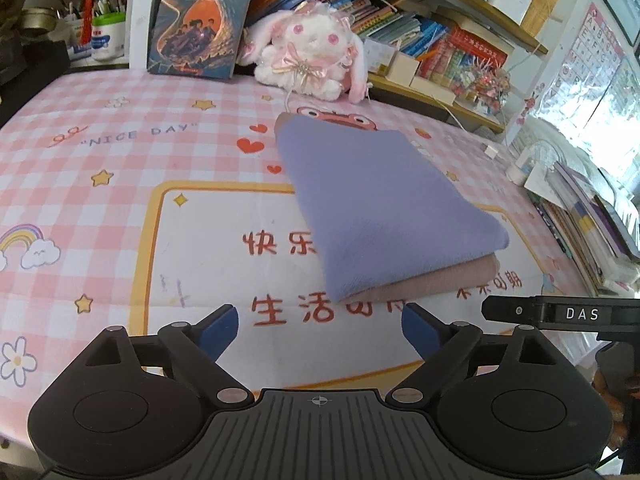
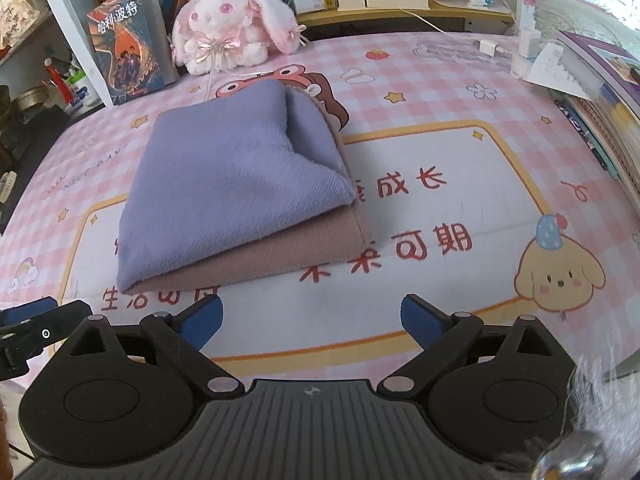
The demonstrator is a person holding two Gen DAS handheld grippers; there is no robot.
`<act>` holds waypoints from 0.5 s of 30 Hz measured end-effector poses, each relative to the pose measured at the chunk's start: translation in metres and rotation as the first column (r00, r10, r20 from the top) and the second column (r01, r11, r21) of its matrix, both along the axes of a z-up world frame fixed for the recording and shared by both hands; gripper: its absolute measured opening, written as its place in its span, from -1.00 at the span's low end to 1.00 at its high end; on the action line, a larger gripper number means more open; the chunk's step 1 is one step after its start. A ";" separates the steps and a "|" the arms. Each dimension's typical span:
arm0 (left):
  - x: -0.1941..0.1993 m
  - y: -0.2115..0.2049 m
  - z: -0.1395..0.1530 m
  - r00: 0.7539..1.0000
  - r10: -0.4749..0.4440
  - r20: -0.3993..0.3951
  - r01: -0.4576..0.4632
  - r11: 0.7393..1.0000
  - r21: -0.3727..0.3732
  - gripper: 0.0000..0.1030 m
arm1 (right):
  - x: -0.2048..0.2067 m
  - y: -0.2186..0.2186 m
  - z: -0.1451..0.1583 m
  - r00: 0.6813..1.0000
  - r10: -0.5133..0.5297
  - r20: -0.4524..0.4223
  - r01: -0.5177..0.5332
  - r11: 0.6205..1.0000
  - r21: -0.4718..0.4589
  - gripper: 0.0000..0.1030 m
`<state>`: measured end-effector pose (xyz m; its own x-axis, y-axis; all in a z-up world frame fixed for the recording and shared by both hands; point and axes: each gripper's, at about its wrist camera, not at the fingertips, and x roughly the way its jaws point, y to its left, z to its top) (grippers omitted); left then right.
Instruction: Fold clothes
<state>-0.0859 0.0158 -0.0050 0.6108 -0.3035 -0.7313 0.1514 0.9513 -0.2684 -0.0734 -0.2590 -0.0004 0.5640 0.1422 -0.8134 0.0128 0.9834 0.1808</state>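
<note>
A folded cloth, lilac on top (image 1: 376, 200) (image 2: 236, 184) with a dusty-pink layer (image 1: 432, 280) (image 2: 280, 252) showing under its near edge, lies flat on the pink checked table cover (image 1: 100, 168) (image 2: 460, 92). My left gripper (image 1: 320, 322) stands open just short of the cloth's near corner, nothing between its blue pads. My right gripper (image 2: 312, 316) is also open, a little before the cloth's near edge and apart from it. The right gripper's body (image 1: 560, 314) shows at the right edge of the left wrist view; the left gripper's finger (image 2: 28, 320) shows at the left edge of the right wrist view.
A pink plush rabbit (image 1: 316, 48) (image 2: 232, 28) and an upright book (image 1: 200, 20) (image 2: 124, 56) stand at the table's far edge before bookshelves (image 1: 440, 32). Stacked books (image 1: 592, 220) (image 2: 600, 92) line the right side. Pen pots (image 1: 104, 28) stand far left.
</note>
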 end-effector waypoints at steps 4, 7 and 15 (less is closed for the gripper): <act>-0.003 0.006 -0.007 0.999 0.003 -0.040 -0.004 1.000 -0.014 0.79 | -0.005 0.008 -0.003 1.000 0.003 -0.019 -0.004 1.000 -0.010 0.87; -0.006 0.011 -0.009 0.998 0.011 -0.058 -0.013 1.000 -0.026 0.79 | -0.008 0.013 -0.006 0.999 0.011 -0.035 -0.012 1.000 -0.018 0.87; -0.006 0.014 -0.012 0.997 0.041 -0.068 -0.046 0.997 -0.063 0.79 | -0.007 0.019 -0.007 0.997 0.050 -0.055 -0.052 0.998 -0.038 0.87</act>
<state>-0.0923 0.0294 -0.0167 0.5750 -0.3259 -0.7505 0.0900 0.9369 -0.3379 -0.0805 -0.2401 -0.0078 0.5124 0.1367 -0.8478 -0.0285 0.9894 0.1423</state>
